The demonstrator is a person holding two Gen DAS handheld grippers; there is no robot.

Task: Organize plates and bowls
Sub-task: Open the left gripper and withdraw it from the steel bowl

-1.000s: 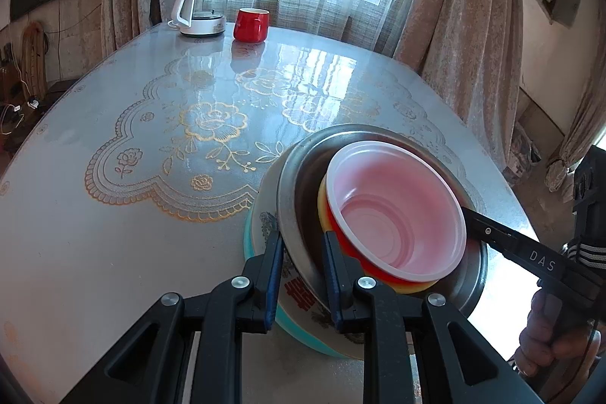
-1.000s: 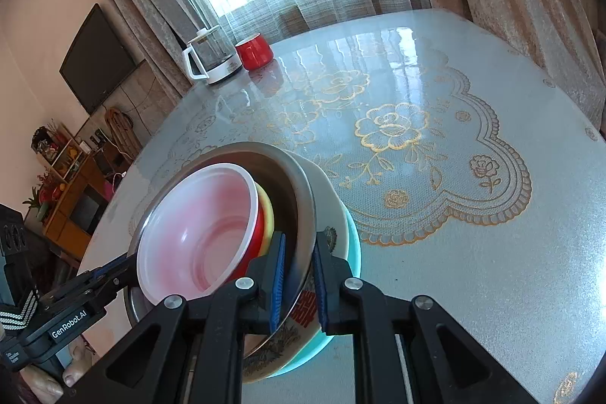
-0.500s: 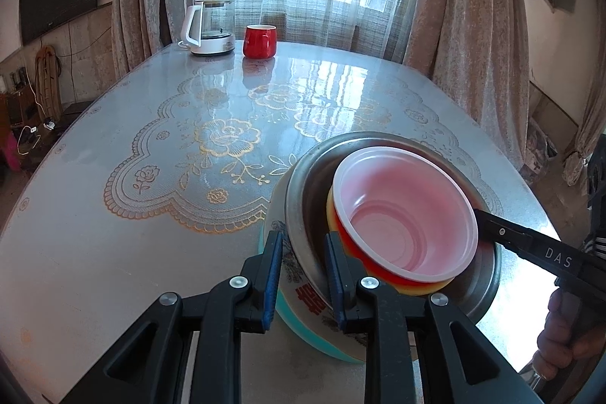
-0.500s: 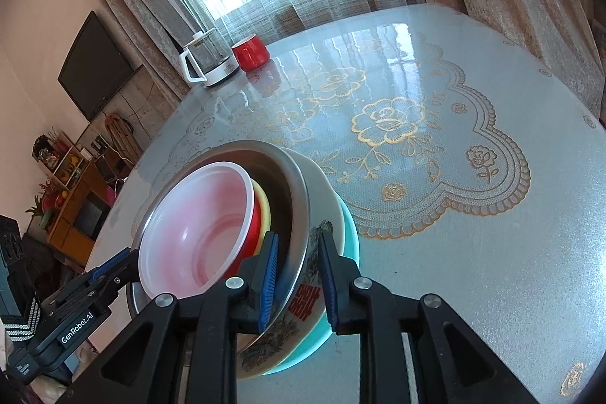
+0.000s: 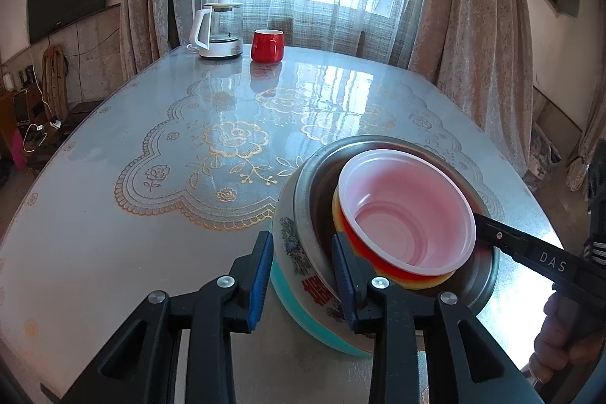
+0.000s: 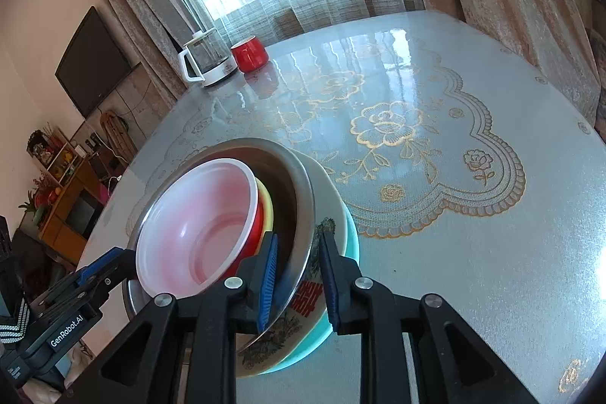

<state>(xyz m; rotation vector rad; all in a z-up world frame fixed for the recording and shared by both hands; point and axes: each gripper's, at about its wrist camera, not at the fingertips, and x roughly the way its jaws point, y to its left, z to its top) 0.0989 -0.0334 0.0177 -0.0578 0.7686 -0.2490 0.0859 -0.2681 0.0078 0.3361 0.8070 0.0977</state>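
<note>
A nested stack stands on the table near its edge: a teal bowl (image 5: 299, 305) at the bottom, a patterned ceramic bowl (image 5: 291, 241), a steel bowl (image 5: 481, 283), then yellow, red and a pink-white plastic bowl (image 5: 405, 211). My left gripper (image 5: 301, 275) is open, its jaws astride the stack's near rim and apart from it. My right gripper (image 6: 297, 277) is open astride the opposite rim, over the steel bowl (image 6: 299, 199) and ceramic bowl (image 6: 303, 301). The pink-white bowl (image 6: 200, 218) shows in the right wrist view too.
A glass kettle (image 5: 219, 31) and a red mug (image 5: 267, 45) stand at the table's far end by the curtained window. The table (image 5: 132, 214) has a glossy floral cover. A TV and shelves are on the left wall.
Both grippers have opened: the jaws that pinched the stack's rims now stand apart. Both cameras have drawn back slightly. The stack rests on the table.
</note>
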